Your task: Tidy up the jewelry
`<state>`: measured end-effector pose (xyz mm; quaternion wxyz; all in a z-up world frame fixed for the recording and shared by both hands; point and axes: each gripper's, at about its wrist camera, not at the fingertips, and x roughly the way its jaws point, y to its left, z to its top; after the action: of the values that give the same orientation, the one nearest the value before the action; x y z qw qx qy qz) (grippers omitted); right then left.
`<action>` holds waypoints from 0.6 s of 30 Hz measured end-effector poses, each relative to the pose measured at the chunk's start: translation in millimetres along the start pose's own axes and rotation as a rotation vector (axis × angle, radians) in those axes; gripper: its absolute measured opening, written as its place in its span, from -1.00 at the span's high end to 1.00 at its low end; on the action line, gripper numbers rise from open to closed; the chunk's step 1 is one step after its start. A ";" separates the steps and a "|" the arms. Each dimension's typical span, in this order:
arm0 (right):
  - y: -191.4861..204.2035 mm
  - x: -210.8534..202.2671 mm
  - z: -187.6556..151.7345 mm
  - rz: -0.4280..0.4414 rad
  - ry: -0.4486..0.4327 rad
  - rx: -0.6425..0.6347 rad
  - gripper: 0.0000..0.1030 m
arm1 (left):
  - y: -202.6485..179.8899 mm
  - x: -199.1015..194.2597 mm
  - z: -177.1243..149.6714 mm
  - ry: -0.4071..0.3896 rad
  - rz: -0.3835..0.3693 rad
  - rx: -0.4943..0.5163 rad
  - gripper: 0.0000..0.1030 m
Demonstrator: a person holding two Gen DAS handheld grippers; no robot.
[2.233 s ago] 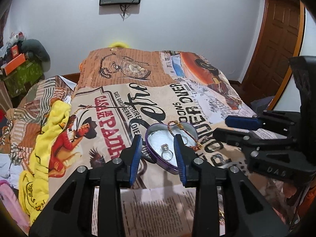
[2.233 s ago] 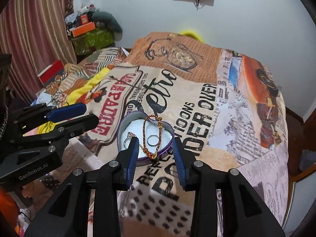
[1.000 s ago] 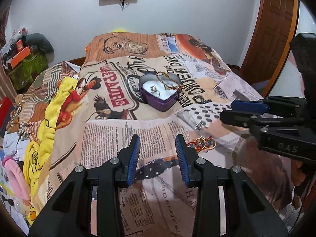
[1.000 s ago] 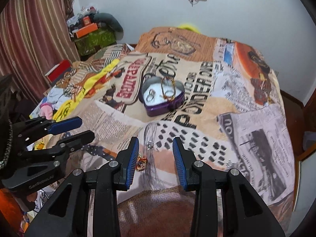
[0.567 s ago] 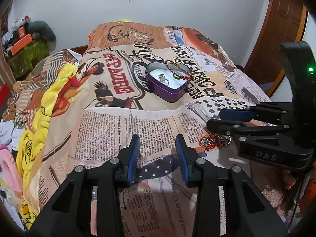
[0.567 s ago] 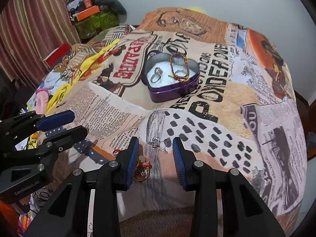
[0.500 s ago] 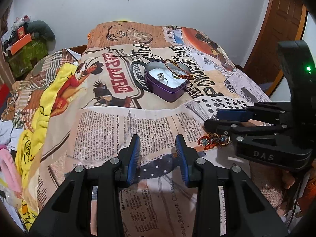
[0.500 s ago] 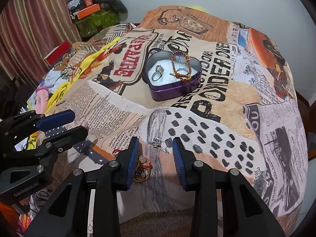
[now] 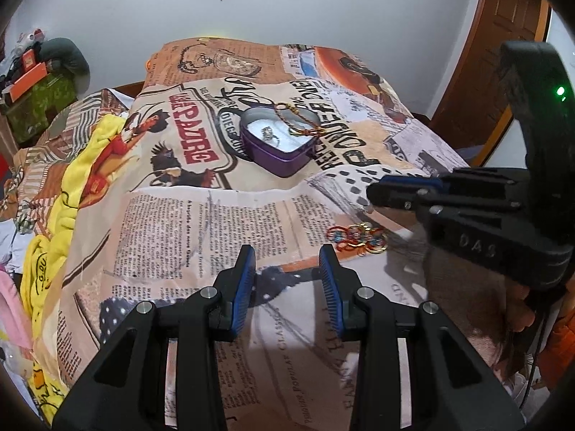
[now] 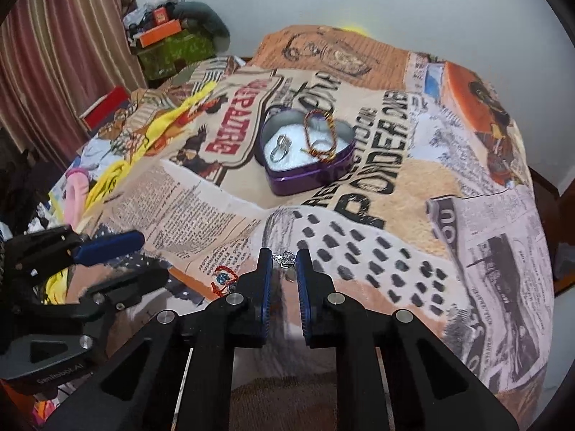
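1. My right tongs [image 10: 282,264] had just been closing, and a small silver charm [image 10: 286,256] sat between the tips on the bed's printed blanket [image 10: 413,237]; I could not tell for sure whether the pads pressed it.
2. My left tongs [image 9: 287,260] stood apart with nothing between them, hovering over the newsprint part of the blanket.
3. A cluster of red, blue and gold rings [image 9: 357,239] lay on the blanket just beside the right tongs, on their left.
4. The purple heart tin [image 10: 305,176] sat open farther up the bed, well apart from both tongs.
5. Inside it a silver ring [image 10: 279,147] lay on white lining, and a beaded bracelet [image 10: 320,136] draped across the tin, one end over its rim.
6. Yellow cloth [image 9: 61,194] was bunched along the bed's left edge.
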<state>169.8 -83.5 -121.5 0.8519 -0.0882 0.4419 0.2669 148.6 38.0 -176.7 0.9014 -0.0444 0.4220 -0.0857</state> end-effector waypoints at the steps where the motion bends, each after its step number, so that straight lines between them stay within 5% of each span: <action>1: -1.9 -3.5 0.6 0.000 -0.010 0.006 0.77 | -1.8 0.0 -0.2 0.001 -0.003 0.002 0.30; 18: -31.1 -34.0 -10.3 -0.002 -0.079 0.085 0.76 | -32.5 23.1 9.9 0.042 -0.031 0.036 0.30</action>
<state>163.2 -126.5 -103.1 0.8719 -0.0419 0.4188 0.2502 166.9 1.7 -182.8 0.8916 -0.0331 0.4385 -0.1081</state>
